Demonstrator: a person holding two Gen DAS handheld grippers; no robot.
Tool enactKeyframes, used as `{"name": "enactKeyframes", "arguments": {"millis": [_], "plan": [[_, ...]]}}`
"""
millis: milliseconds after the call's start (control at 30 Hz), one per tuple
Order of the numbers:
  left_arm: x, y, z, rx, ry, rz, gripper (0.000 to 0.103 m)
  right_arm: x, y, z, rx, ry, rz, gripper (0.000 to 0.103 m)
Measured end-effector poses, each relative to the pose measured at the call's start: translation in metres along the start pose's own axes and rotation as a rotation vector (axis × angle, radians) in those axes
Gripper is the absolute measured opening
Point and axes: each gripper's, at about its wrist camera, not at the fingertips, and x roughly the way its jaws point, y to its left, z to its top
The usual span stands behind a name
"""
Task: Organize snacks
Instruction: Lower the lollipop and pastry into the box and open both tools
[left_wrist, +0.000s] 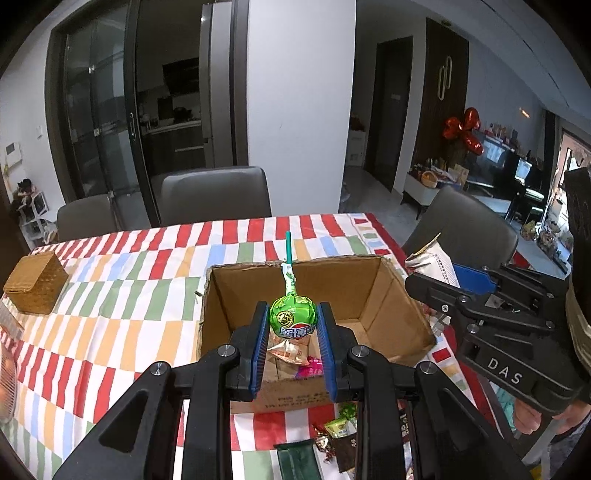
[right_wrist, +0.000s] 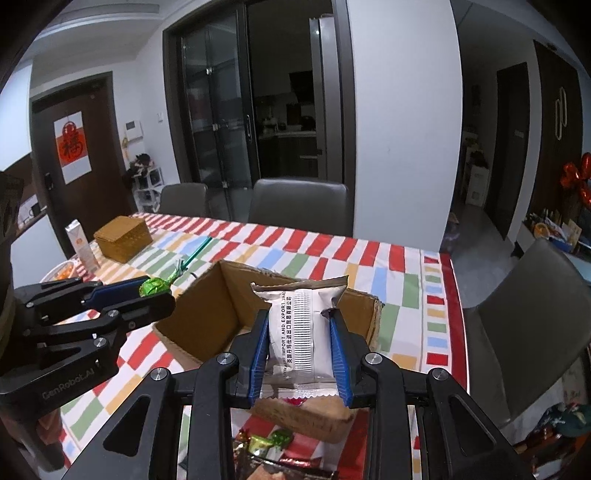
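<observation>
We see a table (left_wrist: 122, 295) under a striped, checked cloth in red, white, green, blue and orange, with grey chairs (left_wrist: 216, 195) along the far side. On it stands an open cardboard box (left_wrist: 399, 295), flaps up. A few wrapped snacks (left_wrist: 291, 350) lie on the box floor in the left wrist view.

Our right gripper (right_wrist: 300, 332) is clamped on a white packet (right_wrist: 299, 325) with black print; both blue pads press its sides, and it is held upright over the near part of the box. In the left wrist view the same packet pokes up from the gripper at the right, beside the box's right wall.

Our left gripper (left_wrist: 293, 321) grips a green lollipop (left_wrist: 293, 315) by its wrapped head, with the green stick pointing up and away, above the box opening. From the right wrist view it sits left of the box.

A wicker box (left_wrist: 35, 282) rests far left on the cloth. A carton (right_wrist: 82, 243) stands near it, just beside a plate of food (right_wrist: 61, 273), contents too blurred to name.

Loose candies (left_wrist: 338, 432) and dark wrappers lie on the cloth in front of the box, under the grippers. Part of a hand (left_wrist: 532, 419) shows below the right gripper.
</observation>
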Motion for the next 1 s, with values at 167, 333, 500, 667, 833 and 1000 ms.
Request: {"name": "enactKeyframes", "arguments": {"millis": [167, 333, 500, 667, 833, 1000], "plan": [[0.02, 0.002, 0.004, 0.004, 0.032, 0.015, 0.026, 0.017, -0.002, 0.003, -0.007, 0.024, -0.02, 0.032], [0.031, 0.004, 0.007, 0.006, 0.046, 0.089, 0.042, 0.029, -0.005, 0.004, -0.007, 0.031, -0.045, 0.041], [0.013, 0.006, -0.003, 0.019, -0.002, 0.138, 0.062, 0.018, -0.011, -0.005, 0.03, 0.026, -0.087, 0.061], [-0.015, -0.003, -0.02, 0.037, -0.044, 0.131, 0.067, -0.01, -0.004, -0.02, 0.007, -0.014, -0.106, 0.061], [-0.037, -0.017, -0.04, 0.058, -0.047, 0.085, 0.067, -0.038, 0.0, -0.035, 0.001, -0.044, -0.119, 0.061], [-0.053, -0.036, -0.062, 0.079, -0.048, 0.048, 0.067, -0.06, -0.002, -0.06, -0.003, -0.027, -0.13, 0.061]]}}
